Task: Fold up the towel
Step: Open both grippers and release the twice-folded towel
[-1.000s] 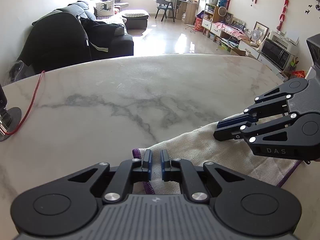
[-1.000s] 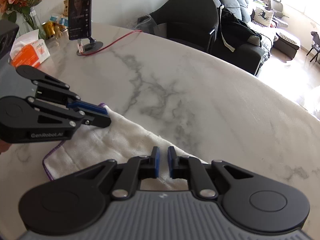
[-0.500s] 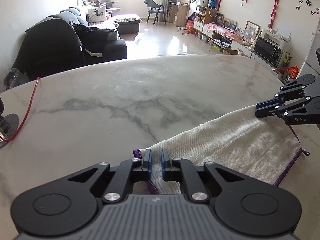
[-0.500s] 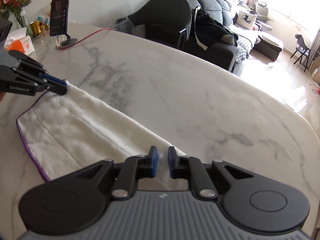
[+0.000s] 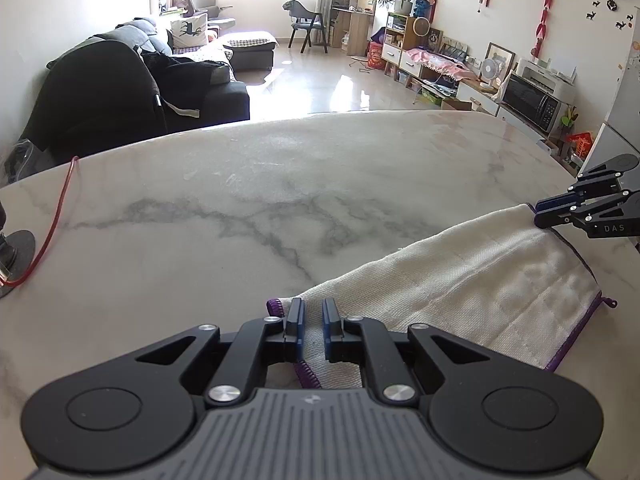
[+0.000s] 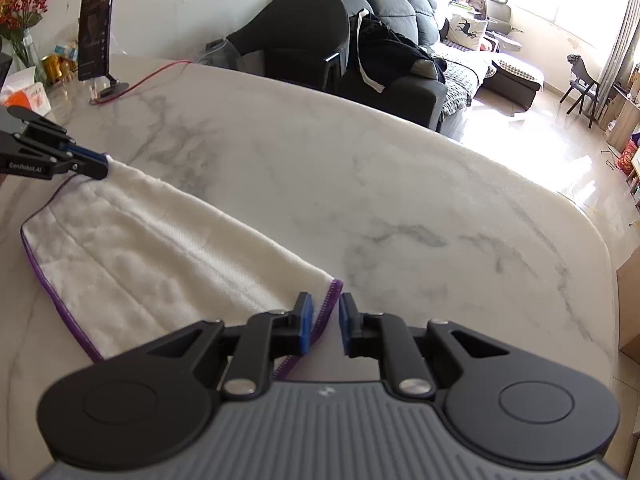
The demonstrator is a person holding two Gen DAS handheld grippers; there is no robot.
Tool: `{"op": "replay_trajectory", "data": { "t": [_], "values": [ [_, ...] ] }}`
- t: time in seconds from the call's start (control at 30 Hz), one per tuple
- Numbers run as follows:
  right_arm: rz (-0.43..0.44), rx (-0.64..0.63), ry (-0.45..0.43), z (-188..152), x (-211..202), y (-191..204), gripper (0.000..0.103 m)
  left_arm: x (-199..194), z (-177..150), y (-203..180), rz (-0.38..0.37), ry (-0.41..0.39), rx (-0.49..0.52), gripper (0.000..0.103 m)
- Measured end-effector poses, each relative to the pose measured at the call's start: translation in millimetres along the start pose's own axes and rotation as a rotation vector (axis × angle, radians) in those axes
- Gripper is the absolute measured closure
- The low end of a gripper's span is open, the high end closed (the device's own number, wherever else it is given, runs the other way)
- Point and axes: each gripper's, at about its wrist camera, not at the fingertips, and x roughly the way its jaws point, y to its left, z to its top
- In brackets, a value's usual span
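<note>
Towel (image 6: pixel 160 264) stretched flat on tabletop (image 5: pixel 280 200), left gripper (image 5: pixel 311 322) jaws pinched on one corner, right gripper (image 6: pixel 323 322) jaws parted around the other, barely holding, so that corner may slip free if lifted now.

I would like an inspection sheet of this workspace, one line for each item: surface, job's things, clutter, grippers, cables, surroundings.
Surface: marble table, white with grey veins.
Job's things: white towel with purple edging, folded over and stretched between the two grippers.
Clutter: phone on a stand, tissue box, vase of flowers, all at the far left end in the right wrist view.
Grippers: left hand-held gripper pinches one towel corner; right hand-held gripper is at the other corner, jaws slightly apart.
Cables: red cable runs to the phone stand.
Surroundings: dark sofa, microwave.
</note>
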Motion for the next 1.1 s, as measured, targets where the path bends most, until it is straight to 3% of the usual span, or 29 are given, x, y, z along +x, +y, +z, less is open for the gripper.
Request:
{"op": "replay_trajectory", "data": {
  "t": [0.07,0.13,0.17,0.23,0.33,0.5,0.77,0.9,1.1],
  "values": [
    [-0.002,-0.002,0.002,2.7,-1.2,1.6,0.088,-0.5,1.2,1.4,-0.022,0.005,-0.013,0.083],
    [0.001,0.0,-0.005,6.0,-4.6,3.1,0.084,-2.4,3.1,1.4,-0.043,0.013,-0.032,0.057],
    [0.003,-0.001,-0.009,7.7,-7.0,3.9,0.083,-3.9,4.4,-0.2,-0.036,0.018,-0.04,0.054],
    [0.007,-0.004,-0.009,12.3,-11.2,6.7,0.07,-6.8,6.2,-3.8,-0.006,0.022,-0.038,0.044],
    [0.018,-0.026,-0.017,18.1,-17.4,13.4,0.067,-11.0,7.0,-7.2,0.055,0.019,-0.023,0.035],
    [0.028,-0.051,-0.027,27.4,-20.7,27.5,0.067,-22.2,5.1,-6.7,0.069,0.02,-0.053,0.035],
    [0.045,-0.119,-0.018,47.3,-22.0,54.1,0.065,-36.9,-2.1,-16.1,0.118,0.09,-0.094,0.035],
    [0.048,-0.152,0.001,55.9,-24.0,65.6,0.056,-42.4,-7.2,-18.1,0.129,0.113,-0.11,0.035],
    [0.049,-0.196,0.03,65.5,-25.6,84.1,0.053,-51.0,-19.4,-9.8,0.104,0.145,-0.213,0.035]
  ]
}}
